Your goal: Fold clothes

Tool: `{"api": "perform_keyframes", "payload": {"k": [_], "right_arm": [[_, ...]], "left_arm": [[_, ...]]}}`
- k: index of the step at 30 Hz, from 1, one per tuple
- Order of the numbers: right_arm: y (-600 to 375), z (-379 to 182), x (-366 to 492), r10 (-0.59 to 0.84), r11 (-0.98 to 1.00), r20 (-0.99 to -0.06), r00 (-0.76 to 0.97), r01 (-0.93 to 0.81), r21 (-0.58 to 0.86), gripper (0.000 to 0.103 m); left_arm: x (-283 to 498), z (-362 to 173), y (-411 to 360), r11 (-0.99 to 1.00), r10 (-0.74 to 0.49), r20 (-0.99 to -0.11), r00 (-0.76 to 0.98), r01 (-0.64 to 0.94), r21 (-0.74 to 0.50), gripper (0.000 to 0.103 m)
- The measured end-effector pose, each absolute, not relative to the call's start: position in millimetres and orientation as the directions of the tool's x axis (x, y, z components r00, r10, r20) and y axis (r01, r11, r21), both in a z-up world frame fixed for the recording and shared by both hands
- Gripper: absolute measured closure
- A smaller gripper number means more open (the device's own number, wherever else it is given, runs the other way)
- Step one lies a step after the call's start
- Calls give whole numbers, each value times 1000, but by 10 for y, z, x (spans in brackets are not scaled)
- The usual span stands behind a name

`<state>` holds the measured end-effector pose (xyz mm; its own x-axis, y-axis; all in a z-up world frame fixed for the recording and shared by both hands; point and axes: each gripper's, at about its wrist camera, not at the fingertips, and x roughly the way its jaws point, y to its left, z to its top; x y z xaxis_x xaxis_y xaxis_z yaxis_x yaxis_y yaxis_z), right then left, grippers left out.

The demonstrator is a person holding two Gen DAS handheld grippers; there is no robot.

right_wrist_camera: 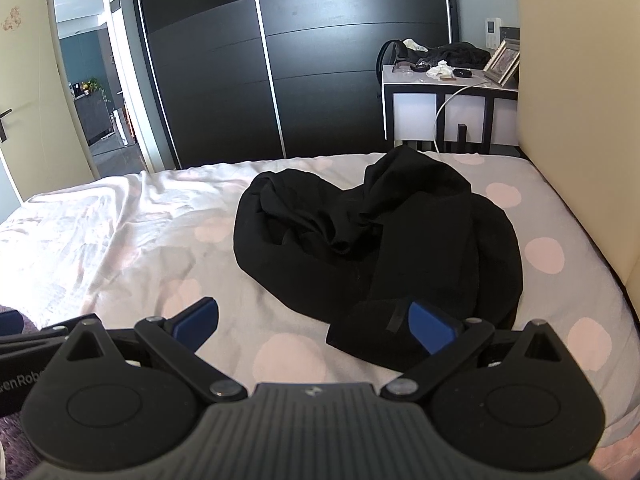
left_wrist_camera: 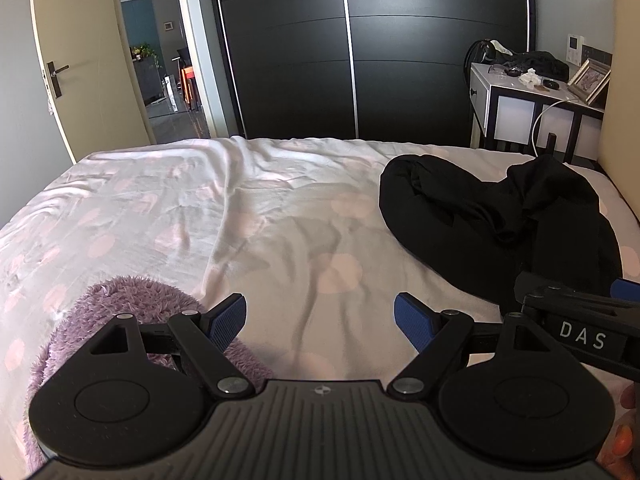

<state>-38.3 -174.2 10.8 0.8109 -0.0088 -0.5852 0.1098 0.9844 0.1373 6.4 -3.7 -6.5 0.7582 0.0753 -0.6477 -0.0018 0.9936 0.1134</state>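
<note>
Fabric of one kind only awaits folding: a single crumpled black garment [right_wrist_camera: 376,248], heaped on the spotted bedsheet [right_wrist_camera: 120,232] at centre frame in the right wrist view and at right of centre in the left wrist view [left_wrist_camera: 500,232].

Only the left wrist view shows a fuzzy purple textile [left_wrist_camera: 120,304] at lower left, part of it under that gripper's left finger, and fingertips with orange nails [left_wrist_camera: 624,436] at the lower right edge. Only the right wrist view shows the garment's near flap reaching under the right gripper's [right_wrist_camera: 312,320] right finger.

Both grippers, two in all, stand with jaws wide apart, gripping nothing; the left gripper [left_wrist_camera: 320,320] hangs over bare sheet.

Both views share one dark two-door wardrobe [right_wrist_camera: 260,72], one open door [left_wrist_camera: 80,60], one white bedside table [right_wrist_camera: 432,96] and one picture frame [right_wrist_camera: 502,60].
</note>
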Motion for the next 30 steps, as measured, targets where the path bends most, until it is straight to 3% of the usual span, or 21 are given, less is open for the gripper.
{"api": "perform_keyframes", "payload": {"k": [30], "right_arm": [[-1718, 67, -346, 12, 983, -615, 789, 103, 152, 1]], "left_arm": [[50, -85, 6, 992, 96, -647, 756, -23, 120, 22]]}}
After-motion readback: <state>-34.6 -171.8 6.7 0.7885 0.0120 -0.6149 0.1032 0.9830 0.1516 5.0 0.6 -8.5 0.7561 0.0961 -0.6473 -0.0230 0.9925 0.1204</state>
